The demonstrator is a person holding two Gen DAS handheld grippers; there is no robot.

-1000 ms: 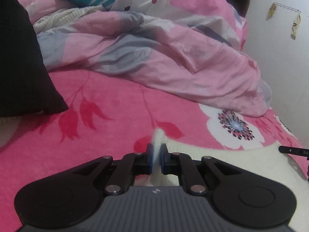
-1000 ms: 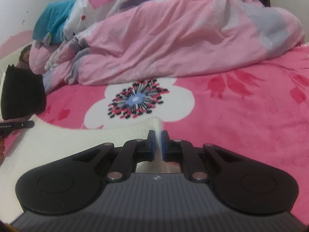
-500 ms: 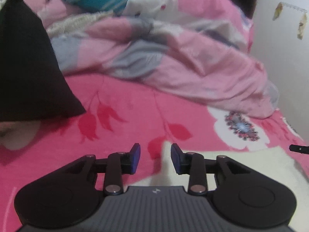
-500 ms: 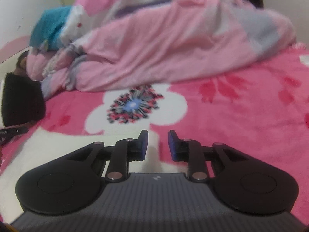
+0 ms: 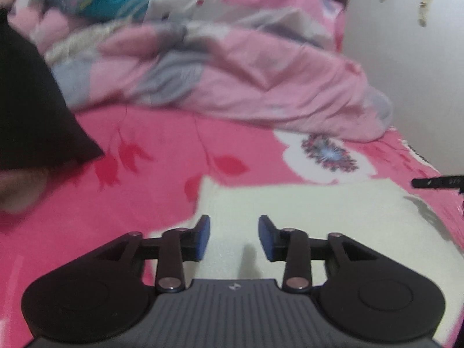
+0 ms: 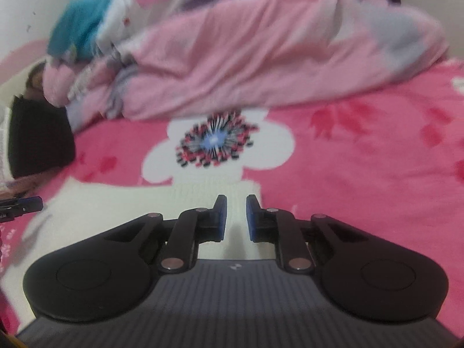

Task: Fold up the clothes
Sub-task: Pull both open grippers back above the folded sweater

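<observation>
A cream knitted garment [image 5: 333,217] is lying flat on the bed, spread over a hot-pink bedsheet [image 5: 150,150] printed with red leaves and a big white flower with a spiky dark centre. Its near edge is showing fine ribbing in the right wrist view [image 6: 208,191].

The left tool [image 5: 233,237] is hovering over the garment's left part with its blue-padded fingers spread wide, gripping nothing; cream cloth is showing in the gap between them. The right tool [image 6: 235,217] is sitting over the ribbed edge, its fingers parted by a narrower gap and likewise released, with nothing pinched.

Beyond the garment, a rumpled quilt [image 6: 261,58] in pale pink and grey patches is heaping up across the bed, soft and deeply creased. A teal cloth [image 6: 78,29] is bunching at its far end. A black fabric item [image 5: 32,110] with a sharp corner is lying at the left, well apart from the garment. Each view is catching the dark tip of the other tool at its edge. A white wall [image 5: 406,72] is bordering the bed on the right. Both views are somewhat blurred.
</observation>
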